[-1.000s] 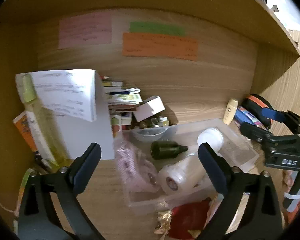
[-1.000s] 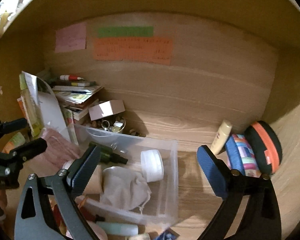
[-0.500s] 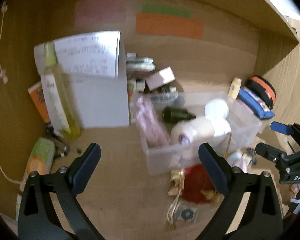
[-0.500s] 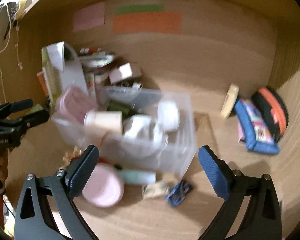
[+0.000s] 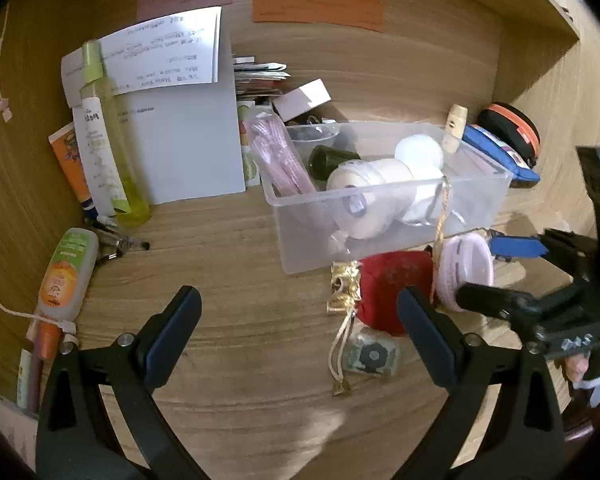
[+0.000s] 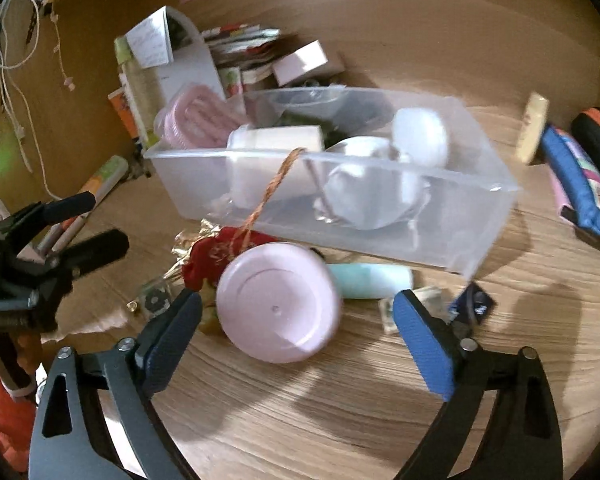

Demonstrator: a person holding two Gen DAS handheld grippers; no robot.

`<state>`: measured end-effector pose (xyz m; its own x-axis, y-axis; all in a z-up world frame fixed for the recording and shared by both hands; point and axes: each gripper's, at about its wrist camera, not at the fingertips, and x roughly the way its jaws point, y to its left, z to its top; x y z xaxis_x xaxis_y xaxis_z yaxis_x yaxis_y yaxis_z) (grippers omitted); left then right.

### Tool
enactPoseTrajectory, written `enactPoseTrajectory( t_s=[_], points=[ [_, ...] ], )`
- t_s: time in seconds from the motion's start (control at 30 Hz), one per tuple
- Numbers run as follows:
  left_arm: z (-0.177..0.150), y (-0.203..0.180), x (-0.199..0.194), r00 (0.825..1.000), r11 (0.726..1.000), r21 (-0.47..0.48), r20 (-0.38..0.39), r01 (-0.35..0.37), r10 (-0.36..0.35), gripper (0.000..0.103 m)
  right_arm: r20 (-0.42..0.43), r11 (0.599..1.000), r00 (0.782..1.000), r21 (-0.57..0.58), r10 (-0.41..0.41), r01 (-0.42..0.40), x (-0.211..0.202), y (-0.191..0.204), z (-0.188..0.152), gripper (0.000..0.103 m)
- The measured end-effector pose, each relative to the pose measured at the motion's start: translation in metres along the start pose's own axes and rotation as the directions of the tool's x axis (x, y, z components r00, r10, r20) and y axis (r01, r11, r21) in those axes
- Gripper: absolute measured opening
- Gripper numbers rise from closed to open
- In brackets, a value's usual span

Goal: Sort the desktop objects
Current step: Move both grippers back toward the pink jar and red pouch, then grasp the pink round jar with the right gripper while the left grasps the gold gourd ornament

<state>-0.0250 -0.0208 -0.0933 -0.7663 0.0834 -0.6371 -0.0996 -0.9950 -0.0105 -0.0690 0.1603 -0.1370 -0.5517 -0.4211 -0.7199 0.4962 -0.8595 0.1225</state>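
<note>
A clear plastic bin (image 5: 384,224) (image 6: 380,232) stands on the wooden desk, holding a pink bundle (image 5: 284,152), a dark bottle (image 5: 332,160), white jars and a white pouch. In front of it lie a red pouch (image 5: 392,288) (image 6: 216,252), a round pink lid (image 6: 278,308) (image 5: 466,266), a mint tube (image 6: 370,280) and small packets. My left gripper (image 5: 300,320) is open and empty above the bare desk, left of the red pouch. My right gripper (image 6: 296,320) is open, its fingers either side of the pink lid, not gripping it.
A white folder (image 5: 180,120), a yellow-green spray bottle (image 5: 108,132) and tubes stand at the left wall. An orange-label bottle (image 5: 64,272) and pens lie at the left. A blue pencil case (image 6: 580,184) and a black-orange case (image 5: 508,128) sit at the right.
Both grippers have pulled back and up from the bin, so the desk front with the red pouch, pink lid and mint tube has come into view. Both stay open.
</note>
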Motion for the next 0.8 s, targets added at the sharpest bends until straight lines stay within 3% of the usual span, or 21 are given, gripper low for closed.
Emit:
enactPoseTrajectory(
  t_s=[0.3, 0.5, 0.7, 0.8],
  points=[
    [-0.011, -0.005, 0.008, 0.997, 0.998, -0.001, -0.042, 0.069, -0.069, 0.099, -0.072, 1.000, 0.997, -0.009, 0.020, -0.021, 0.022, 0.003, 0.000, 0.060],
    [-0.010, -0.020, 0.009, 0.995, 0.994, 0.050, -0.043, 0.097, -0.095, 0.099, -0.073, 0.999, 0.996, 0.006, 0.052, -0.052, 0.019, -0.001, -0.002, 0.060],
    [-0.005, -0.043, 0.014, 0.985, 0.979, 0.115, -0.064, 0.167, -0.160, 0.098, -0.022, 0.997, 0.998, 0.043, 0.063, -0.062, -0.006, -0.015, -0.003, 0.060],
    [-0.004, -0.055, 0.020, 0.981, 0.974, 0.136, -0.090, 0.184, -0.172, 0.079, 0.009, 0.997, 0.999, 0.055, 0.046, -0.047, -0.021, -0.024, -0.007, 0.060]
  ],
)
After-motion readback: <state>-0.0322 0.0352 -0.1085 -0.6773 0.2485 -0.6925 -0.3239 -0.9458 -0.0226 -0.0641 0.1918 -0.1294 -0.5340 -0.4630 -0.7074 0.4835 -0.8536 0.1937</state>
